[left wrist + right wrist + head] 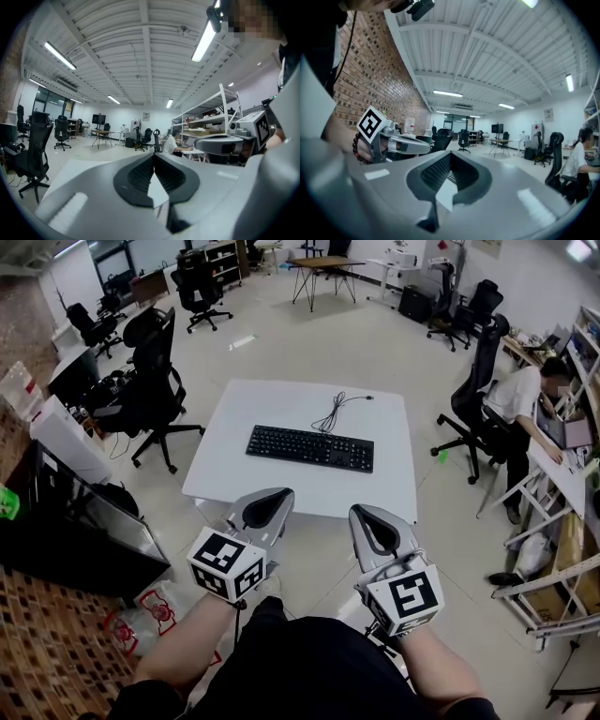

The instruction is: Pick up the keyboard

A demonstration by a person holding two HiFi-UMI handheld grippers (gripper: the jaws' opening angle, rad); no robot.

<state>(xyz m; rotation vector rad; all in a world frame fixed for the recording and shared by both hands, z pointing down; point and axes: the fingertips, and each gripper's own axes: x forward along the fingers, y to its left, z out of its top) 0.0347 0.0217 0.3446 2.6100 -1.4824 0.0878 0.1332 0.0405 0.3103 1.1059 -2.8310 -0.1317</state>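
Head view: black rectangular keyboard [310,447] flat mid white square desk [244,474], grey cable [336,411] trailing behind. Left gripper [265,511], right gripper [375,531] short of desk, jaws clenched, empty. Risks: clenched jaws shoving keyboard; one-end lift tilting it; cable snagging.

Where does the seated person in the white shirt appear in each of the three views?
Head view: the seated person is at the right edge, bent over a desk.
Left gripper view: the seated person is small, near the centre, beside the shelving.
Right gripper view: the seated person is at the far right edge.
Shared landmark: the trestle table at the room's far end.
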